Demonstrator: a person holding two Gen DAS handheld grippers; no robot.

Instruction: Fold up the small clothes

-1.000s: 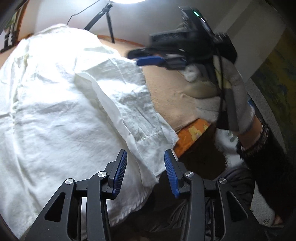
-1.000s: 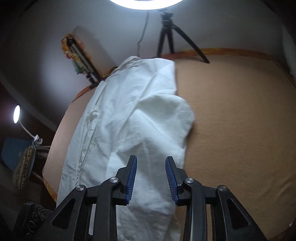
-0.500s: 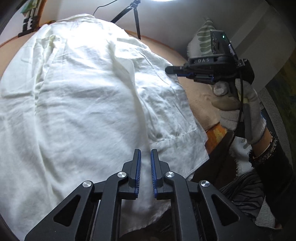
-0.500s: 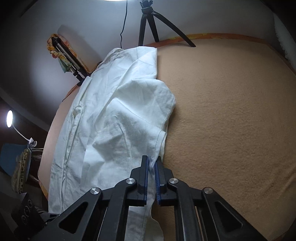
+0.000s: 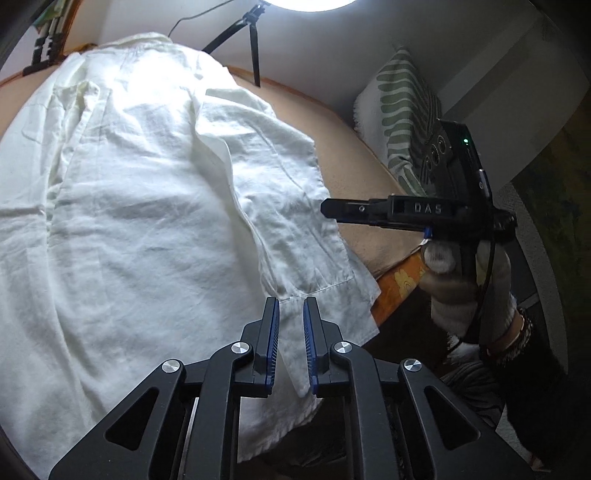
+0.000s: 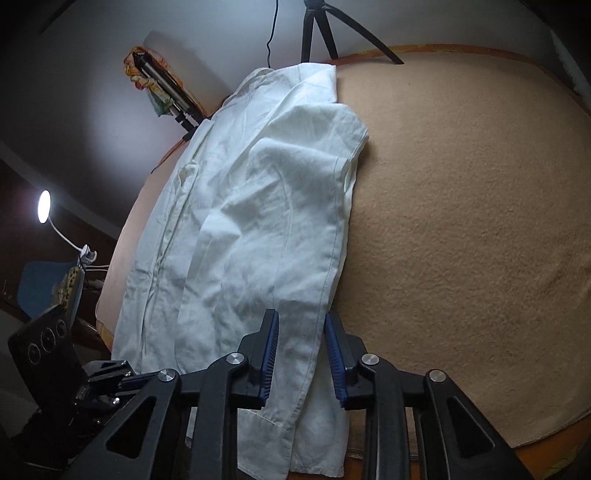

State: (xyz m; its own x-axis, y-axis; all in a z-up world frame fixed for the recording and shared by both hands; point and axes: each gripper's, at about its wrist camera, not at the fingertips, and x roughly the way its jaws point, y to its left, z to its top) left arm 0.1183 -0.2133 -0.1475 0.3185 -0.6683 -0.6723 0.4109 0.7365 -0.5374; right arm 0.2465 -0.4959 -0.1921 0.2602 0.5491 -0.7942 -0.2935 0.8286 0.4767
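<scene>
Closest in the left wrist view, the left gripper (image 5: pixel 291 332) points forward over the near edge of the bed. Its two blue-padded fingers (image 5: pixel 272 332) stand close together with only a thin gap. White cloth shows in that gap, but I cannot tell if the fingers pinch it or just hang over it.

In the right wrist view, the right gripper (image 6: pixel 301 350) has its fingers a bit wider apart. A strip of the cloth's right edge lies between them, and the pads do not press on it.

The one piece of clothing is a white shirt (image 5: pixel 147 206). It lies flat and long on the tan blanket (image 6: pixel 461 221), near the blanket's left side, with its bottom end hanging over the near edge of the bed. One sleeve (image 6: pixel 295 177) is folded in on top of the body of the shirt. The right half of the blanket is bare.

To the right in the left wrist view, a hand in a white glove (image 5: pixel 469 284) holds the other gripper level, with its tip just beside the shirt's right edge.

Farther back stands one black tripod (image 6: pixel 325 29), at the far edge of the bed. One pillow with green leaves (image 5: pixel 402 118) leans on the wall. One small lamp (image 6: pixel 44 206) glows far off to the left.
</scene>
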